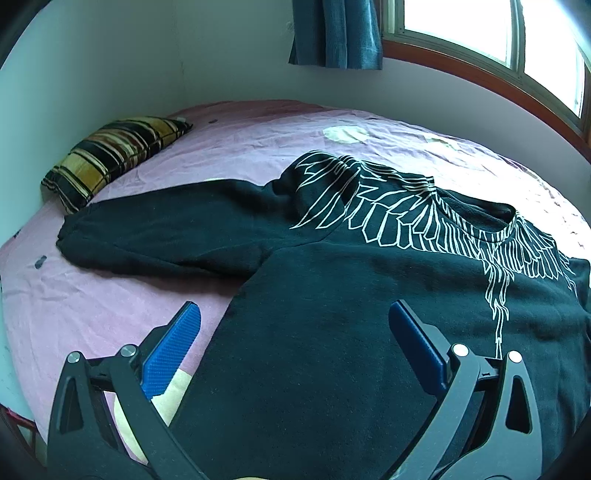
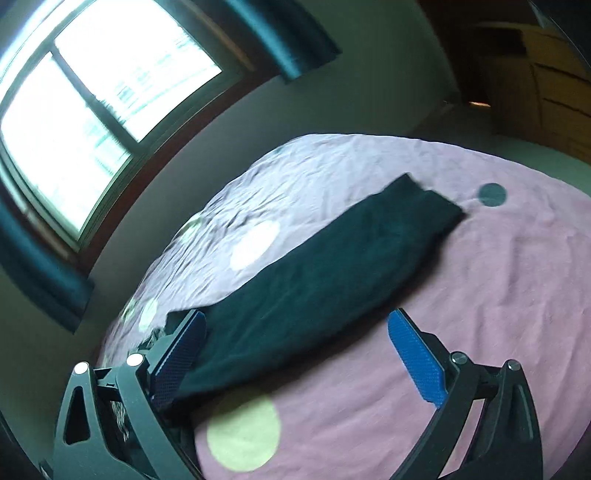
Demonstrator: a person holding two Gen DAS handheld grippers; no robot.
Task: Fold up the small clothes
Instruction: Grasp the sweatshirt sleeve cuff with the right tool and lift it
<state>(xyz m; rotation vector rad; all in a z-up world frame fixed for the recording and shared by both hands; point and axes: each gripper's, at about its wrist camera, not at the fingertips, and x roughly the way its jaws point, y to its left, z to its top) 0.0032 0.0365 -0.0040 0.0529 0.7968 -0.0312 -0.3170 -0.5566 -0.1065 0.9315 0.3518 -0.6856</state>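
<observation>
A black sweatshirt (image 1: 351,325) with a white wing print lies flat, front up, on the pink bed sheet (image 1: 92,295). Its one sleeve (image 1: 159,232) stretches left toward the pillow. My left gripper (image 1: 295,314) hovers open above the sweatshirt's left side edge, its left pad over the sheet and its right pad over the cloth. In the right wrist view the other sleeve (image 2: 332,273) runs diagonally away to its cuff. My right gripper (image 2: 295,325) is open above that sleeve near the shoulder, nothing between its blue pads.
A striped yellow and black pillow (image 1: 114,158) lies at the bed's far left corner by the wall. A window (image 1: 498,33) with blue curtains (image 1: 336,33) is behind the bed. The sheet (image 2: 498,295) has pale and dark dots. Wooden furniture (image 2: 546,92) stands beyond.
</observation>
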